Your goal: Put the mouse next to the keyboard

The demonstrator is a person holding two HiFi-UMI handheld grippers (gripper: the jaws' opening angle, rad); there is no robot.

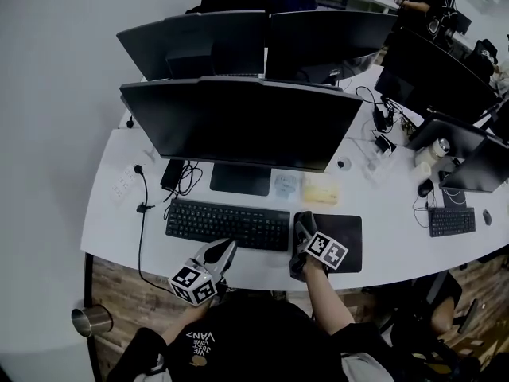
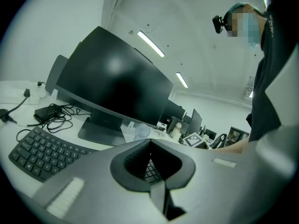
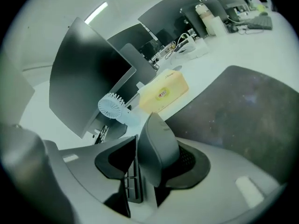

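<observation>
A grey mouse [image 3: 156, 148] stands on its edge between the jaws of my right gripper [image 3: 155, 146], which is shut on it. The gripper [image 1: 302, 229] hangs low over the left end of the dark mouse pad [image 1: 350, 233], just right of the black keyboard [image 1: 227, 223]; in the head view it hides the mouse. The pad [image 3: 238, 111] fills the right of the right gripper view. My left gripper [image 1: 225, 251] is at the table's front edge below the keyboard [image 2: 39, 150]. Its jaws [image 2: 149, 143] are shut with nothing held; keys show through the gap behind the tips.
A wide monitor [image 1: 238, 122] on a stand rises behind the keyboard. A yellow box [image 1: 320, 189] and a small white fan [image 3: 112, 107] lie behind the pad. A power brick with cables [image 1: 173, 173] sits at the back left. A metal cup [image 1: 90, 319] stands on the floor.
</observation>
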